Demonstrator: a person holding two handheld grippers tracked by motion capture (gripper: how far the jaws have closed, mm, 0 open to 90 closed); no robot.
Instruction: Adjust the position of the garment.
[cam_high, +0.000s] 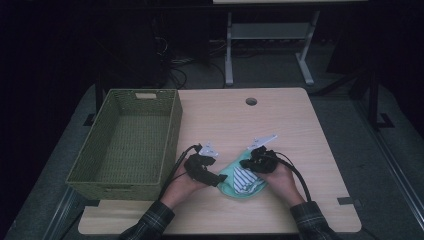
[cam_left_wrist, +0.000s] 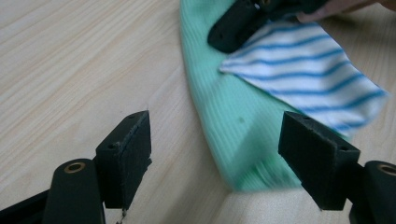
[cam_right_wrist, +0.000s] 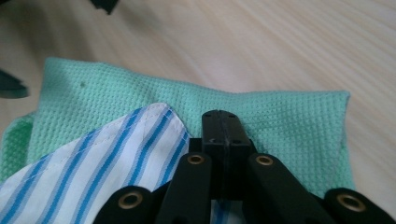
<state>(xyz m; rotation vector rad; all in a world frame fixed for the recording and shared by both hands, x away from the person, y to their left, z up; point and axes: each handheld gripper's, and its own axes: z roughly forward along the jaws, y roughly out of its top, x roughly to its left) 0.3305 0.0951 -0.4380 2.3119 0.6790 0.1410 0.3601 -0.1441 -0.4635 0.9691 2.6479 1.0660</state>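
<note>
Both hands sit low on the worktop (cam_high: 300, 130): right gripper (cam_high: 248, 163) jaws pinched on the striped cloth (cam_high: 245, 179) atop the green cloth (cam_high: 227, 176); left gripper (cam_high: 218, 179), at nine o'clock, jaws wide, empty.

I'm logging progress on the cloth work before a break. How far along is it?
Done: the green cloth lies folded on the table, the blue-striped cloth on top of it. In hand: the right gripper is shut and rests on the cloths; whether it pinches fabric I cannot tell. The left gripper stands open at the green cloth's edge. Left: probably moving them into the wicker basket, which holds nothing yet.
</note>
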